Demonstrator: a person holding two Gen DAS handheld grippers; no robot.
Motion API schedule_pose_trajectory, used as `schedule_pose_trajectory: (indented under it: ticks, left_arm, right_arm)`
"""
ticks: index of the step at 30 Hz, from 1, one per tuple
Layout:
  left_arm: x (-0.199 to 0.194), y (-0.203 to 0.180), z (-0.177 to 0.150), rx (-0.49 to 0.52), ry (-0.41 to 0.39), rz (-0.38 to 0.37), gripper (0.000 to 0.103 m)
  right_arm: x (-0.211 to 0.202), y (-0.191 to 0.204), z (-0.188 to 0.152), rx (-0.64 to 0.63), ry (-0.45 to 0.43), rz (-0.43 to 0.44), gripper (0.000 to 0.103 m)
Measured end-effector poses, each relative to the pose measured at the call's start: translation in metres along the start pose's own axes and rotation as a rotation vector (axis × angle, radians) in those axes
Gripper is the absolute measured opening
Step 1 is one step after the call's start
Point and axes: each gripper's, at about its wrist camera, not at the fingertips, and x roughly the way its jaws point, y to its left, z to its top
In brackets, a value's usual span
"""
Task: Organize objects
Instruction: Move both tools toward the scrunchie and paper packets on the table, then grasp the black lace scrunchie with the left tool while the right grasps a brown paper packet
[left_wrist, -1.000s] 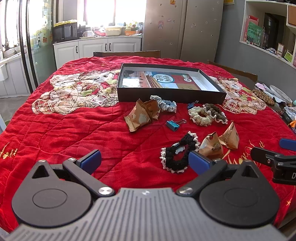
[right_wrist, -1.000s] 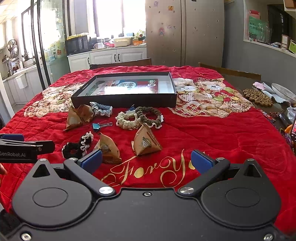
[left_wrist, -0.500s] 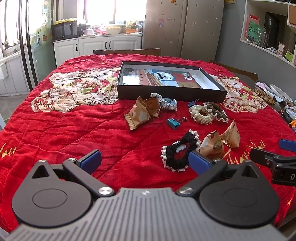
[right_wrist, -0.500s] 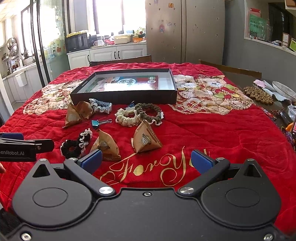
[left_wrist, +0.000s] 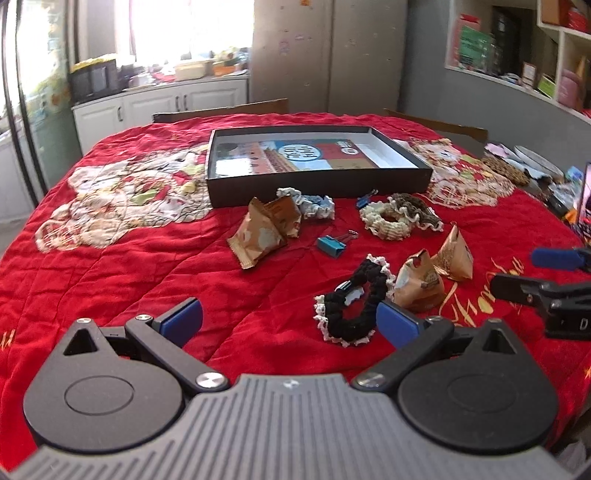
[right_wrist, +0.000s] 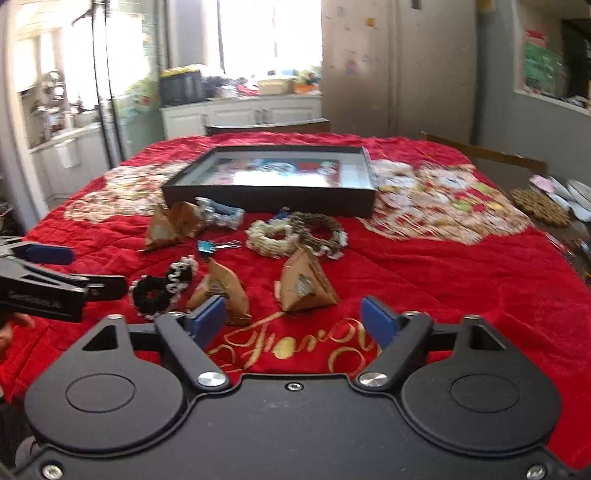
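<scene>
Nothing has been placed in the black tray (left_wrist: 317, 182) yet; scrunchies, packets and clips are left. Left gripper (left_wrist: 290, 319) is spread empty; right gripper (right_wrist: 293, 321) is closing on nothing.

Heads up, your right wrist view is smeared all over, so the print inside the black box (right_wrist: 269, 192) and the label on the paper packet (right_wrist: 304, 288) can't be read. Your left gripper (right_wrist: 92, 269) is cut by the left edge there, and the hand (right_wrist: 11, 328) under it shows only as a blurry sliver. In the left wrist view your blue pad (left_wrist: 397, 321) covers part of the black scrunchie (left_wrist: 354, 302), and the right gripper (left_wrist: 517, 271) runs off the right edge. The small blue clip (left_wrist: 365, 200) by the box is mostly hidden, too small to make out.
</scene>
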Motion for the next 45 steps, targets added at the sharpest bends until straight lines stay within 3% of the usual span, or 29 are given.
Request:
schedule_pose_trajectory:
  ticks: [8,19,24,34,36,37,45]
  left_arm:
    - [0.014,0.008,0.002,-0.017,-0.012,-0.063,0.098]
    - [0.036,0.002,-0.003,0.010,0.039,-0.118,0.081]
    - [0.041,0.005,-0.002,-0.005,0.046,-0.131,0.061]
    - [0.045,0.004,-0.003,-0.001,0.046,-0.178,0.040]
    - [0.047,0.004,-0.002,-0.006,0.048,-0.189,0.024]
    - [0.048,0.005,-0.002,-0.007,0.054,-0.187,0.020]
    - [0.047,0.008,-0.002,-0.017,0.053,-0.206,0.017]
  right_arm:
    - [0.008,0.017,-0.004,-0.117,-0.030,0.144,0.055]
    - [0.043,0.039,-0.002,-0.244,0.005,0.177,0.050]
    - [0.058,0.043,-0.002,-0.271,0.033,0.171,0.049]
    - [0.080,0.045,-0.003,-0.274,0.066,0.181,0.047]
    - [0.082,0.044,-0.002,-0.262,0.070,0.194,0.042]
    - [0.082,0.043,-0.001,-0.254,0.070,0.202,0.041]
    - [0.088,0.038,0.003,-0.214,0.062,0.227,0.032]
